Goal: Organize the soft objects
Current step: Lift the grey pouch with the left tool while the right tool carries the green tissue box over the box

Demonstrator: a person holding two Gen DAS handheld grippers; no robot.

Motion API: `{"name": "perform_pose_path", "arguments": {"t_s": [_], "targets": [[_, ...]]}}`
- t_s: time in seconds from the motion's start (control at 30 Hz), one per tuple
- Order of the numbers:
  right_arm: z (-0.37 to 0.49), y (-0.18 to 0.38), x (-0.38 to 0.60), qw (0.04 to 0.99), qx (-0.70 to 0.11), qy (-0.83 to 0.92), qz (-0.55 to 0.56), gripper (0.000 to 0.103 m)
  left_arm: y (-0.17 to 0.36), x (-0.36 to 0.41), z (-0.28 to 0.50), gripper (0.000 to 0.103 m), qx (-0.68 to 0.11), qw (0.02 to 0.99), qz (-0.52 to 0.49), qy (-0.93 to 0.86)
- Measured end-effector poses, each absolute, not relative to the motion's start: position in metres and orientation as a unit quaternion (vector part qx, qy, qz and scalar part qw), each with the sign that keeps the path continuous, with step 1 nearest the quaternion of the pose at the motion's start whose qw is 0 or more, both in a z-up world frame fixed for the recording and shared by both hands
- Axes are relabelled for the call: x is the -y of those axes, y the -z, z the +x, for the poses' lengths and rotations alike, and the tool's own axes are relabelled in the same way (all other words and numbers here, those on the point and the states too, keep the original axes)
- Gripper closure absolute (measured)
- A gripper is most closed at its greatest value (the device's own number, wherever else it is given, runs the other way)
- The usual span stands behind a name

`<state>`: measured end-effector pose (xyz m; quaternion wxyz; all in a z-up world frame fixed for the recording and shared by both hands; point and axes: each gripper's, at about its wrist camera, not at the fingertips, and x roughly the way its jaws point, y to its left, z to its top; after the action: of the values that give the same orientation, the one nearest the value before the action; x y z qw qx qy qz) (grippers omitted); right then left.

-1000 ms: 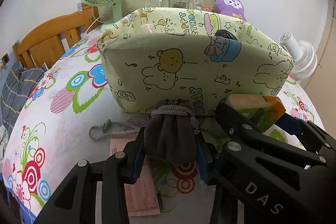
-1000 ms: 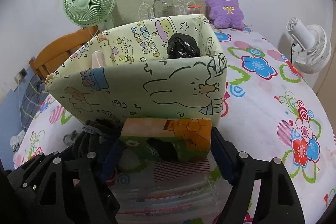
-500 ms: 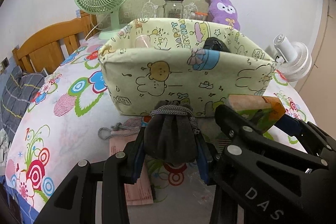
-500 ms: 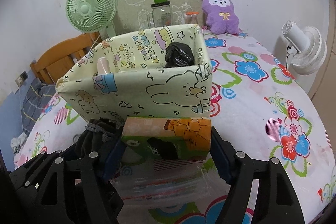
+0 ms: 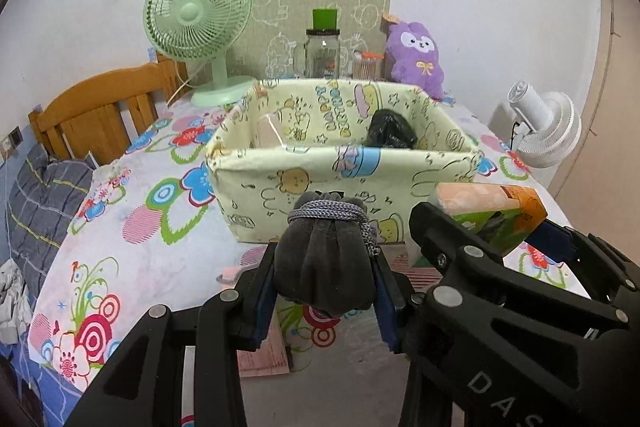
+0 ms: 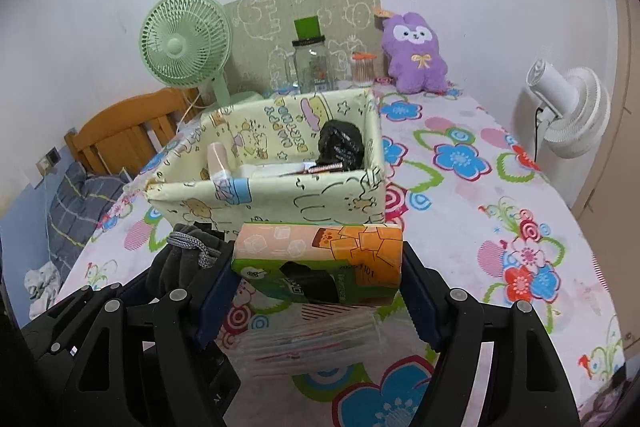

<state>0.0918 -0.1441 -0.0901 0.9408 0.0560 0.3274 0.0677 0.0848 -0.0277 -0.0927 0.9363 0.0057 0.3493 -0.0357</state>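
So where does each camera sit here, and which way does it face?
Left wrist: on the left gripper, facing the fabric bin; its jaws clamp a grey pouch, right gripper alongside.
Right wrist: on the right gripper, same heading; its jaws clamp a tissue pack.
Shared: bin, both held items, green fan, purple plush.

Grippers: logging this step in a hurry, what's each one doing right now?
Left gripper: closed on the dark drawstring pouch.
Right gripper: closed on the tissue pack.
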Motion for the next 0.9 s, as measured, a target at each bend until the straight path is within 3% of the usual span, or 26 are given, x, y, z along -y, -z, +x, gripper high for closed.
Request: {"name": "perform_pose_path", "arguments": {"t_s": [0.9], "targets": [[0.057, 0.026, 0.147, 0.959, -0.270, -0.074, 0.034, 0.025, 0.032, 0.038, 0.055, 0.060, -0.294, 0.955, 0.016, 0.046]]}}
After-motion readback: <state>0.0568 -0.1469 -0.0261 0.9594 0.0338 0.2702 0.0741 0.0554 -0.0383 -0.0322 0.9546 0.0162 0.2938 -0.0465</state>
